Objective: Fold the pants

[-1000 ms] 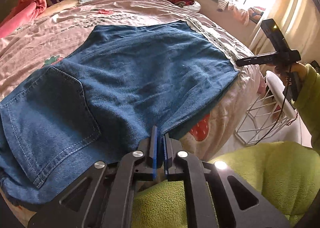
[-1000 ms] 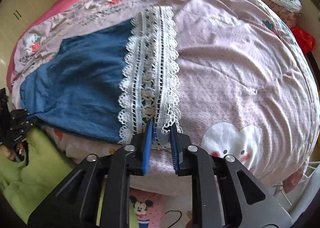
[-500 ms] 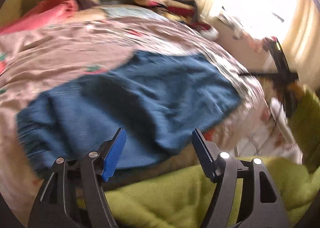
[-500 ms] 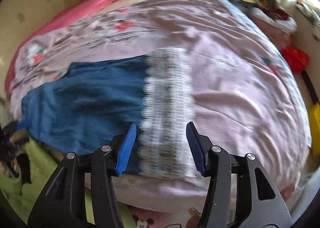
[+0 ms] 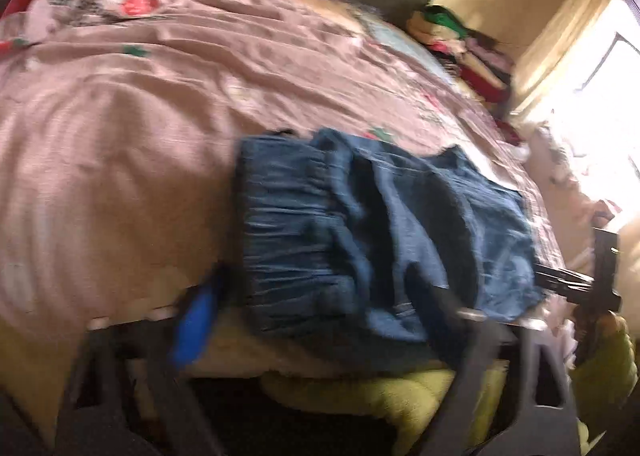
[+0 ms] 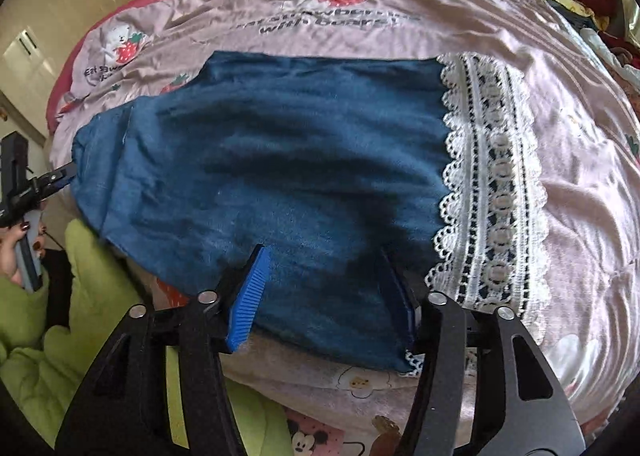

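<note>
The pants (image 6: 280,176) are lying flat on the bed (image 6: 580,136), stretching sideways just ahead of the right tool (image 6: 320,296), jaws widening, gripping nothing. The left tool (image 5: 320,304) is narrowing slightly, empty, at the waistband end.

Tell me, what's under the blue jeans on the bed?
The jeans lie on a pink quilt printed with strawberries. Their white lace hem rests on it too. Whatever is beneath the quilt is covered, so it can't be seen.
</note>
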Demonstrator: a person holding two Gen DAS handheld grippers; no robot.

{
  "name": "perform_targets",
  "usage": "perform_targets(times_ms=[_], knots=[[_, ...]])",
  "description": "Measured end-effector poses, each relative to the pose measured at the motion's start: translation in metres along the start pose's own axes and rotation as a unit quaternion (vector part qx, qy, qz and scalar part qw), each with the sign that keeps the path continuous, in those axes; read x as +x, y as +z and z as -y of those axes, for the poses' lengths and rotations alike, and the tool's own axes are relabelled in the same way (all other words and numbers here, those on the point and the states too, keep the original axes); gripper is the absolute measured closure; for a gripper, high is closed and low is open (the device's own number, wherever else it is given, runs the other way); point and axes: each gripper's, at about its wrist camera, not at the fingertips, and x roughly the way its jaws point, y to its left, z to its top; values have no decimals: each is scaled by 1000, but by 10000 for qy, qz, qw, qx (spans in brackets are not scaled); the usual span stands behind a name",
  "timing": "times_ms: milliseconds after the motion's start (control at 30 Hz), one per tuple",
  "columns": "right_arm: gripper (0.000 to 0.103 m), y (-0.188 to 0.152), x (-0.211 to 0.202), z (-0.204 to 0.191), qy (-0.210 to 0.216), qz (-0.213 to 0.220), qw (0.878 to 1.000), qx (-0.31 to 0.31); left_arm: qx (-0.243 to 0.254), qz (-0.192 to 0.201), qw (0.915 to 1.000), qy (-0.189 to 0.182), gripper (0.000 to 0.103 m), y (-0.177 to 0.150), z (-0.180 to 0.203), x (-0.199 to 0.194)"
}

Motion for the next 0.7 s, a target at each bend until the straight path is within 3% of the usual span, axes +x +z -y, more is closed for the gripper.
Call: perform_targets(times_ms=[67, 133, 233, 300, 400, 533, 700], knots=[[45, -3, 3, -1, 11, -49, 10000, -15, 198, 14, 9996, 212, 52, -3, 7, 4], [43, -5, 5, -2, -7, -110, 9999, -58, 239, 123, 9994, 219, 58, 0, 5, -2], [43, -5, 5, -2, 10, -129, 9999, -45, 289, 391, 9975, 517, 60, 8, -6, -20], [42, -5, 7, -3, 14, -139, 9999, -31, 250, 376, 9979, 455, 60, 9, -12, -22], [40, -7, 10, -4, 7, -138, 9999, -51, 188, 191, 9983, 512, 57, 6, -18, -10], [39, -7, 9, -4, 34, -143, 9999, -73, 3, 233, 9981, 571, 39, 5, -26, -11], [39, -6, -7, -2, -2, 58, 9999, -123, 364, 857, 9922, 833, 36, 17, 2, -52]])
